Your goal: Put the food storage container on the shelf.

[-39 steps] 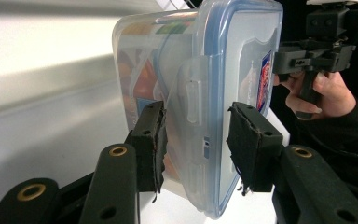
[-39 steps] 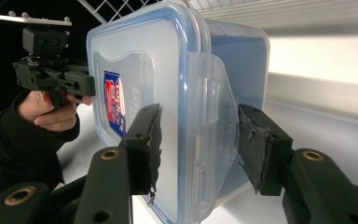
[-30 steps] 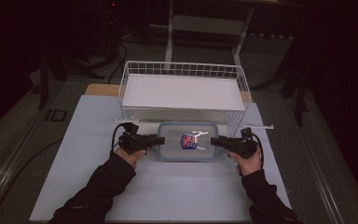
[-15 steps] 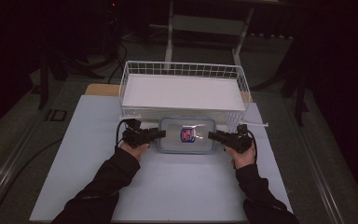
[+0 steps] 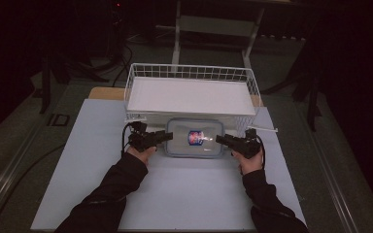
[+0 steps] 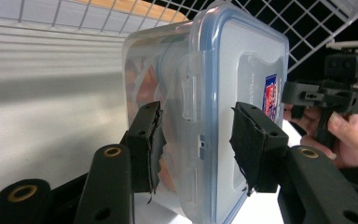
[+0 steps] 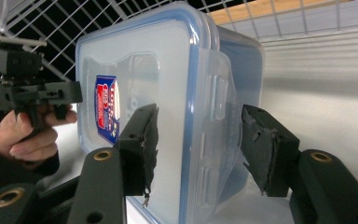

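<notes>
The high view shows a clear rectangular plastic container with a blue-rimmed lid [image 5: 194, 138] lying on the white table cover [image 5: 175, 194], just in front of the white wire basket [image 5: 189, 80] and touching or nearly touching its near wall. The lid carries a small red and blue label in its middle, and something orange is faintly visible through the side wall in the left gripper view. The left gripper [image 5: 164, 137] stands at the left short end of the container and the right gripper [image 5: 222, 139] at the right short end. In each gripper view the black jaws are wide open, one on either side of the lid edge and its locking flap, and they do not press on it; neither gripper holds anything.

Compared with one second ago, the container lies a little closer to the basket, and both grippers have moved forward with it, staying at its two ends.
</notes>
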Tool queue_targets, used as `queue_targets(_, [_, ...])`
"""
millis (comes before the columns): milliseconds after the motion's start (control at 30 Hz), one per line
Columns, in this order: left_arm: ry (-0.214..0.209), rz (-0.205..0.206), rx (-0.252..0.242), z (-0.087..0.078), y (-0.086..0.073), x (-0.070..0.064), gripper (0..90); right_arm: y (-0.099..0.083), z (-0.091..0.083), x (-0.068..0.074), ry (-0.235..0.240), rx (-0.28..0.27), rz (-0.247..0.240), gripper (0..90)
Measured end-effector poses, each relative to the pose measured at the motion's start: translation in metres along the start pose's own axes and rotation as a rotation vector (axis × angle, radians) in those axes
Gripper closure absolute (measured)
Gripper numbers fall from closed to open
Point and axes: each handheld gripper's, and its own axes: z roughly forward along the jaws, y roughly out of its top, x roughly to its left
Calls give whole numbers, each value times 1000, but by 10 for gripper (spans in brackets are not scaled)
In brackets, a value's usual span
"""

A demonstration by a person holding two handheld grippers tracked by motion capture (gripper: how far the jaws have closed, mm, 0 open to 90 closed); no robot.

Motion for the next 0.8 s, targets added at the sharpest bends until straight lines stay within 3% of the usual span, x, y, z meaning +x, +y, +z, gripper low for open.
queue_targets(233, [39, 4, -24, 4, 1, 1, 521, -1, 2, -1, -26, -19, 31, 457])
queue_targets(267, [57, 5, -26, 6, 0, 2, 526, -1, 3, -1, -51, -22, 30, 450])
queue_targets(333, [57, -12, -37, 8, -1, 3, 526, -2, 4, -1, -58, -32, 26, 464])
queue_targets(400, [87, 6, -45, 8, 0, 4, 522, -1, 5, 0, -69, -41, 26, 466])
queue_targets(567, [84, 20, -43, 11, 0, 2, 478, -1, 6, 1, -91, -50, 23, 439])
queue_targets(800, [149, 80, -58, 13, 3, -4, 454, 1, 8, 6, -169, -80, -18, 427])
